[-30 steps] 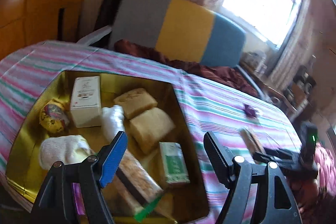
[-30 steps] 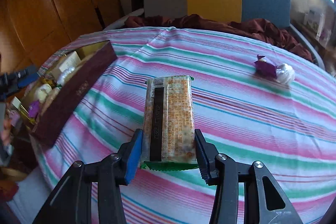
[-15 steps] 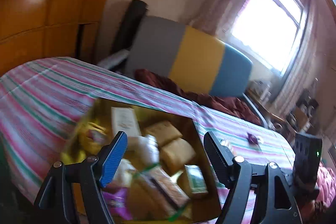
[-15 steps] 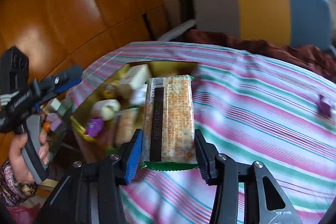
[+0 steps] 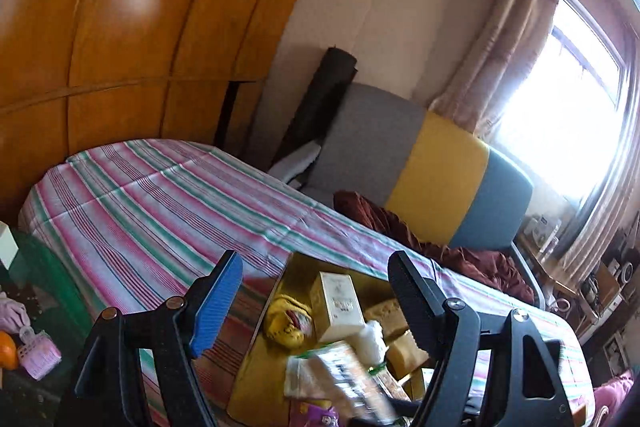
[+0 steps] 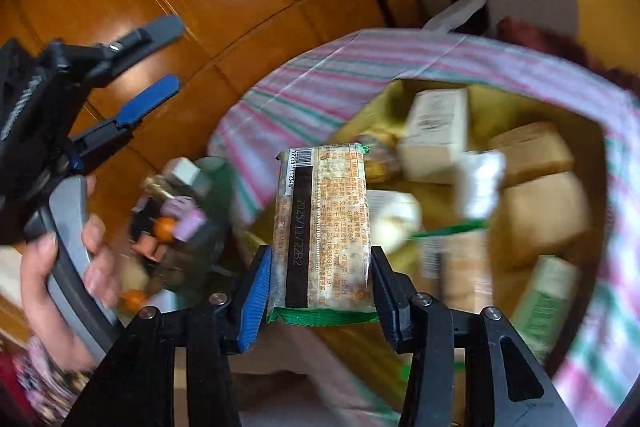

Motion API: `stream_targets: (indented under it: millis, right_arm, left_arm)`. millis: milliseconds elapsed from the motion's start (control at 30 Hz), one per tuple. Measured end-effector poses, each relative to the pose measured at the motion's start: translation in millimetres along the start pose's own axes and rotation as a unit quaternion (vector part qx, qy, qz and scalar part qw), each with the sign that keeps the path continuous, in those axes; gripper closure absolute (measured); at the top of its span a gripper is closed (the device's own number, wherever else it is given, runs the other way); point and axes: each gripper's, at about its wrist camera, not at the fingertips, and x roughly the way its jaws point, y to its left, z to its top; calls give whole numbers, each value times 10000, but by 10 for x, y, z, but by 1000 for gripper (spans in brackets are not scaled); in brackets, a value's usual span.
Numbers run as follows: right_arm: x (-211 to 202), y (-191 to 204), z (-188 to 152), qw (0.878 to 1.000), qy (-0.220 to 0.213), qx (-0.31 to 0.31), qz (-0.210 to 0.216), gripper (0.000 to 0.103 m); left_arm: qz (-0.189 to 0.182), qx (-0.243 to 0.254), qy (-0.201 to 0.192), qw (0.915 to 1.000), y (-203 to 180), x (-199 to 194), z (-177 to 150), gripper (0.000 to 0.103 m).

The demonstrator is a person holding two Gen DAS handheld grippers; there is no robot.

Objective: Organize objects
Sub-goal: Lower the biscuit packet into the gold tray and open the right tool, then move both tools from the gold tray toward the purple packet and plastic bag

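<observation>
My right gripper is shut on a long snack packet with a green end and a date print, held above the near left part of the gold-lined box. The same packet shows blurred in the left wrist view, low over the box. The box holds a white carton, a yellow wrapped sweet, brown cakes and a green packet. My left gripper is open and empty, raised at the box's left side; it also shows in the right wrist view.
The box sits on a table with a pink and green striped cloth. A grey, yellow and blue chair stands behind it. A wooden wardrobe is at left. Small clutter lies on a low green surface left of the table.
My right gripper carried the packet from the table's middle leftward to over the box. My left gripper drew back and tilted up, away from the box's contents.
</observation>
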Motion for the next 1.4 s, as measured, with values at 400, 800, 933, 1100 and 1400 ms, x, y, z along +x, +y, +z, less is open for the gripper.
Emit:
stream_targets:
  millis: [400,800,933,1100,1400]
  right_arm:
    - [649,113,130,9946,297,994,57,54]
    - [552,74,105,9951,126,823,-526,50]
    - [306,69,100,9961,-169,746,-442,46]
    - [-45,-1,69,9939,-529,705,-659,45]
    - [-617,-479,-94,9789,-818,848,-1667,45]
  left_arm:
    - [-80,-100,-52,9999,50,-64,63,27]
    - [-140,-67,86,9998,-9,-11,4,27]
    - [-211,-32,178,9996,-66,27,-51,27]
    - [-368,60,327,9988,-189,80,-152,26]
    - [-704,356,806,9936,-534,230,-452,27]
